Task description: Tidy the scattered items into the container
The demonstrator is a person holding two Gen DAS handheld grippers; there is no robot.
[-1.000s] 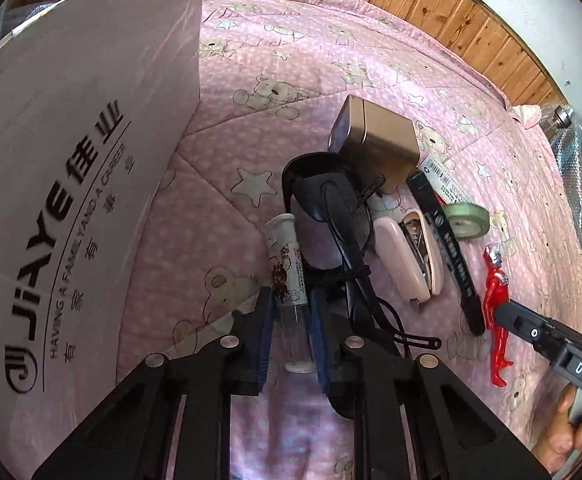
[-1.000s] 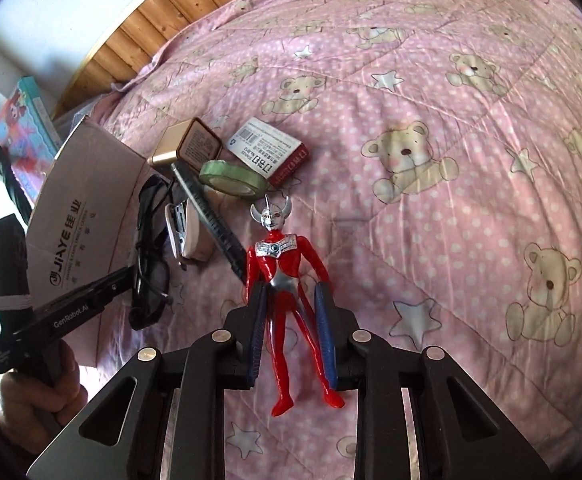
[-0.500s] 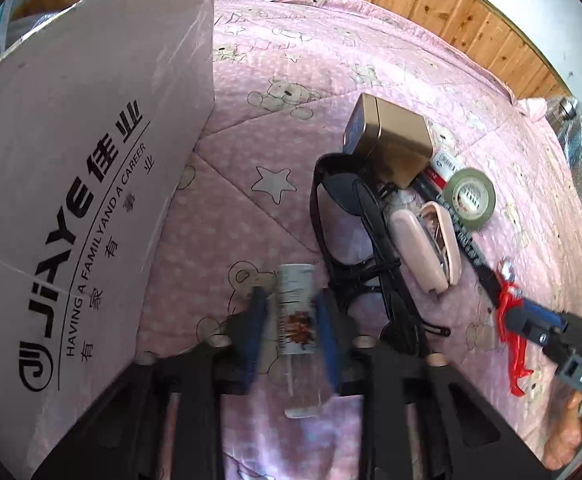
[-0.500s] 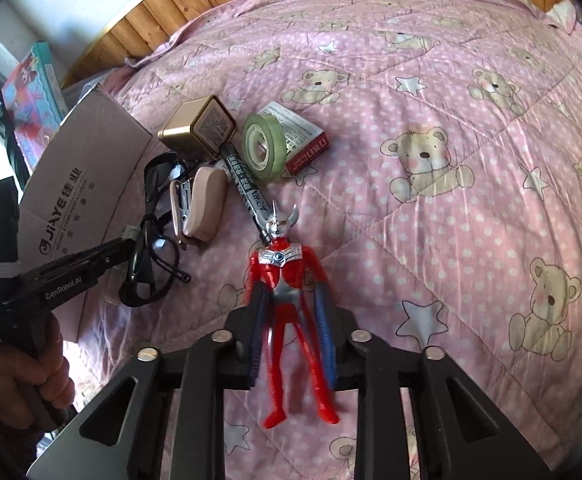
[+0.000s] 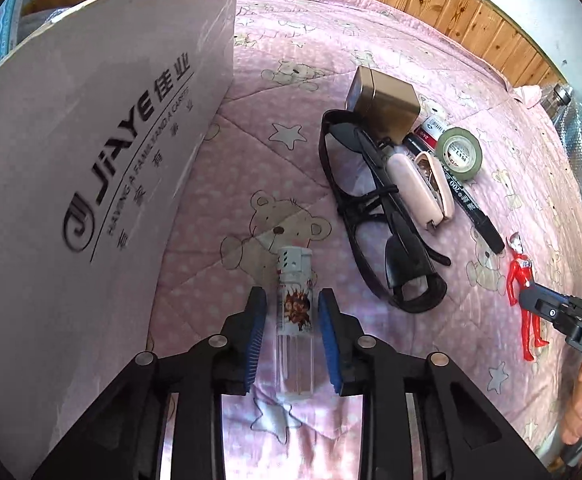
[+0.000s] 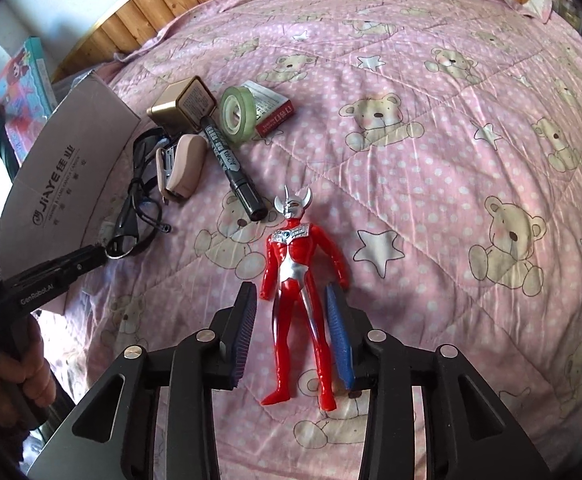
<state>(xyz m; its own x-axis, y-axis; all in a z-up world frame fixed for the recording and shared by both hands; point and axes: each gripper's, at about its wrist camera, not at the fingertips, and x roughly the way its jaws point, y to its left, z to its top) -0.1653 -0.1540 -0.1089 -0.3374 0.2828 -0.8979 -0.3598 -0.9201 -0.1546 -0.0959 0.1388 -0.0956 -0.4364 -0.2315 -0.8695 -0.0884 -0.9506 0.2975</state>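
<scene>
Two hand-held grippers work over a bed [image 6: 431, 152] w/ a pink teddy-bear quilt. Left gripper [image 5: 292, 334]: jaws part-open, straddling a clear lighter [image 5: 295, 322] that lies between the blue pads w/ a gap on each side; whether it rests on the quilt or is lifted, can't tell. Just left of those jaws stands the cardboard box [image 5: 91, 168], its printed flap upright. Ahead & to the right of them: black glasses [image 5: 375, 216], a pink stapler [image 5: 415, 188], a black marker [image 5: 467, 200], a gold tin [image 5: 387, 100] and a green tape roll [image 5: 459, 153], packed close together.

Right gripper [image 6: 293, 332]: jaws apart around the legs of a red-and-silver toy figure [image 6: 297, 280] lying face-up on the quilt, head pointing away; right pad looks to touch its leg, left pad stands clear. Small red-edged card box [image 6: 273, 106] lies beyond, by the tape roll. A hand [image 6: 7, 376] grips the left tool's handle.
</scene>
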